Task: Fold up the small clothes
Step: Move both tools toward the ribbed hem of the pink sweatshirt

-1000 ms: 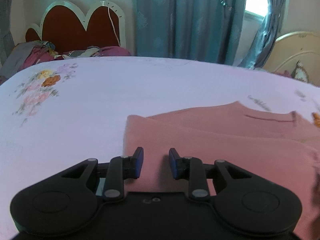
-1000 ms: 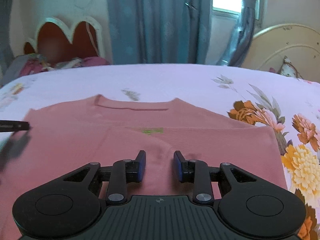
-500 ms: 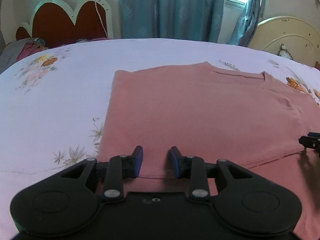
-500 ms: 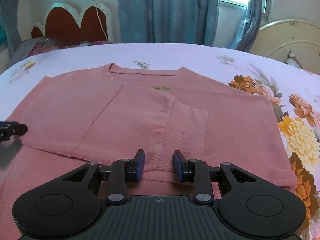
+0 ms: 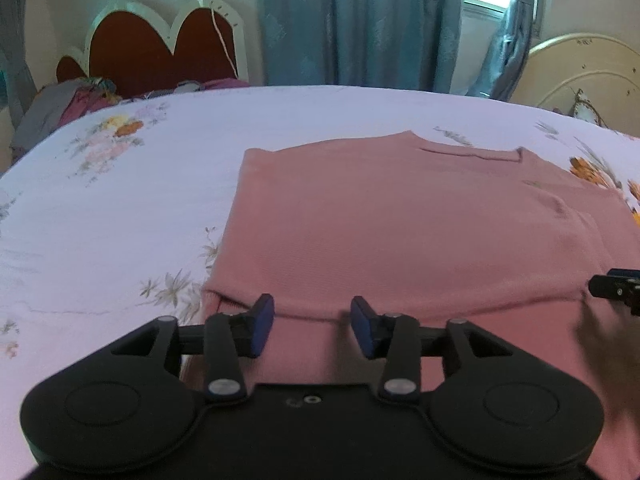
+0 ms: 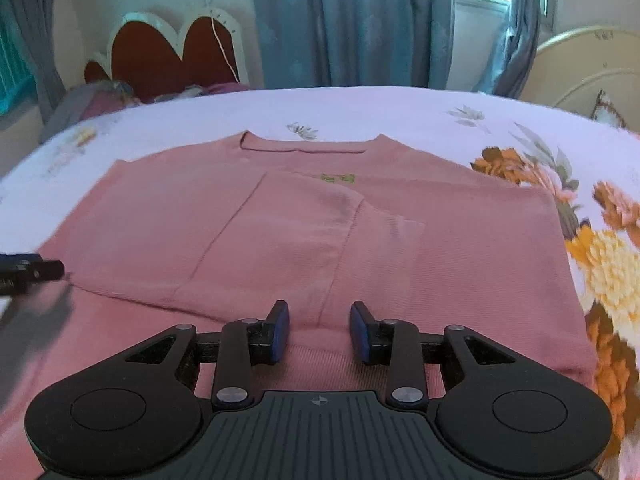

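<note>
A pink knit sweater lies flat on the bed, neckline at the far side, both sleeves folded in across its body. It also shows in the right wrist view, with a small green logo below the collar. My left gripper is open and empty, hovering over the near hem at the sweater's left part. My right gripper is open and empty over the near hem, right of centre. Each gripper's tip shows at the edge of the other's view.
The bed sheet is pale lilac with flower prints, large orange and yellow ones on the right. A red headboard and piled clothes sit at the far left. Blue curtains hang behind.
Both grippers have pulled back toward the near hem and their jaws have opened wider. The sweater has not moved in the last half second.
</note>
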`<action>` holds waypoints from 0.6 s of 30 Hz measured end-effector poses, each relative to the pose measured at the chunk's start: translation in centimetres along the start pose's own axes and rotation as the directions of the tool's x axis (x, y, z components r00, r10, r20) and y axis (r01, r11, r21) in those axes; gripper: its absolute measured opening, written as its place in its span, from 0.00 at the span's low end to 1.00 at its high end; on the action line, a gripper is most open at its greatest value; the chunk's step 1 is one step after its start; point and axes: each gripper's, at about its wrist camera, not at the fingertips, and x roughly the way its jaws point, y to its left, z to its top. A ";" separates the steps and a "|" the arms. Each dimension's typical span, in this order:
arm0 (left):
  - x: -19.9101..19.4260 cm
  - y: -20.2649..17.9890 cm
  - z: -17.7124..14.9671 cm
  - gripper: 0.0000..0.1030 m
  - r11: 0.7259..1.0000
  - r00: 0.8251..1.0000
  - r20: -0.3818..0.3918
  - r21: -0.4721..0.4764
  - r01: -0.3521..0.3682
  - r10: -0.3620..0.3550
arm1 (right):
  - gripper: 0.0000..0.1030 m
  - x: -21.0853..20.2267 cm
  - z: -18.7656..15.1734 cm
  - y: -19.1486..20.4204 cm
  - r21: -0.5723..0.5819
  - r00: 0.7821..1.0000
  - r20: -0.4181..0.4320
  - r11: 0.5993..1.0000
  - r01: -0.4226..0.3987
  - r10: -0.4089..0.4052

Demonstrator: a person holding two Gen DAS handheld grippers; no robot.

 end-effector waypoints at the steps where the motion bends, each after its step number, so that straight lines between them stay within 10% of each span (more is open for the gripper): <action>1: -0.5 -0.3 -0.2 0.45 1.000 1.000 0.003 0.006 -0.001 0.001 | 0.33 -0.5 -0.3 0.1 -0.003 1.000 0.002 1.000 -0.010 0.010; 8: -3.6 -1.7 -1.3 0.52 1.000 1.000 0.013 0.018 0.018 -0.018 | 0.37 -4.6 -2.3 -0.1 0.009 0.999 0.017 0.999 -0.031 0.030; 11: -4.7 -2.3 -1.8 0.58 0.998 0.999 0.017 0.046 0.036 -0.037 | 0.60 -6.6 -3.4 0.0 0.008 0.999 0.040 1.000 -0.016 0.015; 18: -6.8 -3.2 -3.7 0.60 0.990 0.994 0.027 0.103 0.101 -0.104 | 0.60 -10.6 -6.4 1.2 0.004 0.996 0.069 0.999 0.053 -0.053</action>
